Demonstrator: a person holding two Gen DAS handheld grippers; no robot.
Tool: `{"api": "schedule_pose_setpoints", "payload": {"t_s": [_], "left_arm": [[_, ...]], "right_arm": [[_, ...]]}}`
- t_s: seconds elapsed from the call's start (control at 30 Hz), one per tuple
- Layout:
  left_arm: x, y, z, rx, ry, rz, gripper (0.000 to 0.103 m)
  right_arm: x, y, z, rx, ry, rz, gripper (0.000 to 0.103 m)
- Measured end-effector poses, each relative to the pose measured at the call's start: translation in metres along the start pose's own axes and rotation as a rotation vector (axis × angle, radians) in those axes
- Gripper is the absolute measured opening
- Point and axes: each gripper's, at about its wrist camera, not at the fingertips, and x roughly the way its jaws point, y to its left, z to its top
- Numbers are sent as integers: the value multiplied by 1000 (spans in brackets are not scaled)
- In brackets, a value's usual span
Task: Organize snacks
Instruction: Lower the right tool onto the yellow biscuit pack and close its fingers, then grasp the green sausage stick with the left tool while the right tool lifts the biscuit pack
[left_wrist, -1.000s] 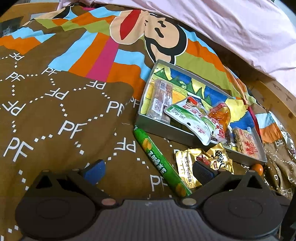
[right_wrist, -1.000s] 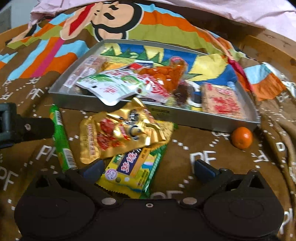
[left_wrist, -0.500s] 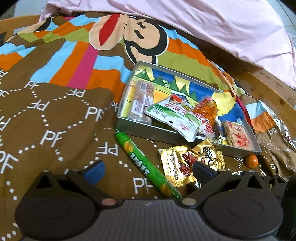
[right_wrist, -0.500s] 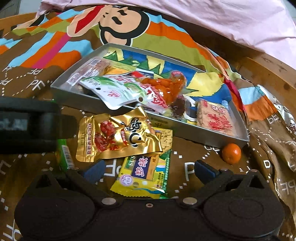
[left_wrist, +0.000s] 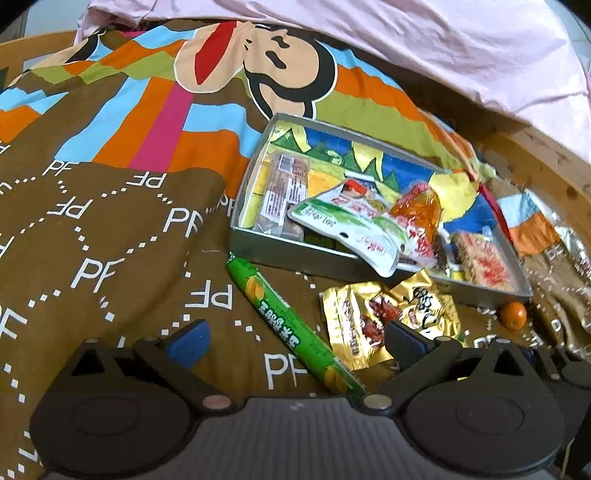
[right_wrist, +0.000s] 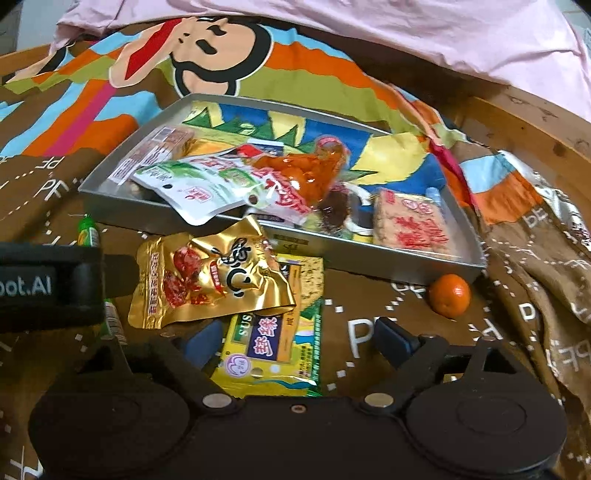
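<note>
- done: several packets sit in metal tray (right_wrist: 388, 271), beyond both jaws.
- left: green tube (left_wrist: 284, 319), gold pouch (right_wrist: 210, 280), yellow packet (right_wrist: 273, 350), mandarin (right_wrist: 449, 295).
- left gripper (left_wrist: 295, 341), right gripper (right_wrist: 299, 341): jaws wide, empty.

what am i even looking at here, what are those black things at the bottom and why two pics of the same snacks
The black shapes are handheld grippers, one in each of a person's hands, each carrying a fisheye camera that looks along its two fingers. So there are two pictures of one scene.

The left gripper and the right gripper are both open and hold nothing.

On the patterned blanket sits a metal tray already holding several snack packets. Outside it lie a green stick snack, a gold packet resting on a yellow packet, and a small orange.
</note>
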Motion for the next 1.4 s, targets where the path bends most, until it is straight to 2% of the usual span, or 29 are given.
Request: {"api": "schedule_pose_setpoints", "payload": {"t_s": [0.13, 0.23, 0.33, 0.43, 0.57, 0.77, 0.93, 1.0, 1.13, 1.23, 1.3, 1.4], "left_arm": [[4, -3, -2, 35, 11, 19, 102], [6, -5, -3, 56, 15, 27, 102], [7, -5, -5, 67, 18, 28, 102], [5, -4, -5, 62, 17, 36, 96], [-1, -2, -7, 64, 18, 55, 82], [-16, -4, -12, 68, 23, 50, 72], [-19, -6, -11, 63, 26, 40, 72], [-13, -3, -7, 26, 28, 33, 78], [-1, 5, 2, -47, 43, 24, 81], [10, 9, 6, -94, 48, 25, 88], [17, 7, 8, -102, 47, 33, 92], [23, -2, 5, -60, 50, 71, 92]], "right_arm": [[5, -11, 1, 87, 32, 46, 90], [4, -13, 1, 105, 34, 54, 88], [2, -12, 0, 104, 35, 57, 80], [0, -13, 0, 104, 27, 80, 71], [-4, -13, 0, 94, 28, 114, 52], [-14, -20, -3, 108, 47, 136, 51], [-18, -23, -6, 109, 55, 140, 55], [-17, -22, -6, 104, 54, 132, 60], [-11, -18, -2, 102, 46, 109, 67], [-6, -15, 1, 98, 37, 96, 70], [-3, -12, 1, 75, 27, 93, 74], [0, -11, -1, 65, 22, 91, 74]]}}
